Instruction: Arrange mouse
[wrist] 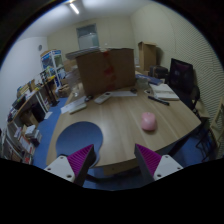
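A pink mouse [149, 121] lies on the pale wood-toned bench [115, 125], near a round blue mat [79, 134] at its front edge. A brown cardboard box [106, 70] stands at the far edge, and magenta pads [82, 158] line the jaws.

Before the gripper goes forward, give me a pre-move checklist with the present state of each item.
1. Pink mouse in view on the wooden table: ok.
2. Gripper fingers open, nothing between them: ok.
3. Mouse beyond the fingers, slightly off toward the right one, not between them: not ok.
4. Table bare between fingers and mouse: ok.
5. Blue round mouse pad free of objects: ok.
6. Mouse's facing direction: cannot tell.
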Action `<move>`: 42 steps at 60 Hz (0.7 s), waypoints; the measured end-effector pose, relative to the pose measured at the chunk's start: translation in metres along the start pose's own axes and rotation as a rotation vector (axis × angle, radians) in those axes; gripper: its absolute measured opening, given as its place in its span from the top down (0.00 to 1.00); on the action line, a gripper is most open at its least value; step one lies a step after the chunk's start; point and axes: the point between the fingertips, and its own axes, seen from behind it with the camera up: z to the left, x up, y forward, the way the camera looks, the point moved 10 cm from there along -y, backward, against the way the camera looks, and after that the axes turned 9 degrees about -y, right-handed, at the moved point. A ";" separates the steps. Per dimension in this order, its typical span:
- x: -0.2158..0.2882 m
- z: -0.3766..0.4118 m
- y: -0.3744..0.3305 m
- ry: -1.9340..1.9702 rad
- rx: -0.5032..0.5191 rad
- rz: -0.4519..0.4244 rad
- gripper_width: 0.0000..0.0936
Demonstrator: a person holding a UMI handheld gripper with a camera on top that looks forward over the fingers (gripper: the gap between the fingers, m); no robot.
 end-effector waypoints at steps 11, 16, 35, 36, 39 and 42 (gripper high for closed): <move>-0.003 -0.074 0.049 0.029 -0.035 -0.014 0.11; -0.001 -0.101 0.076 0.022 -0.046 -0.022 0.11; 0.015 -0.148 0.162 -0.101 -0.012 -0.034 0.11; 0.016 -0.148 0.165 -0.107 -0.007 -0.034 0.11; 0.021 -0.148 0.172 -0.121 -0.001 -0.045 0.11; 0.025 -0.149 0.182 -0.145 -0.004 -0.060 0.13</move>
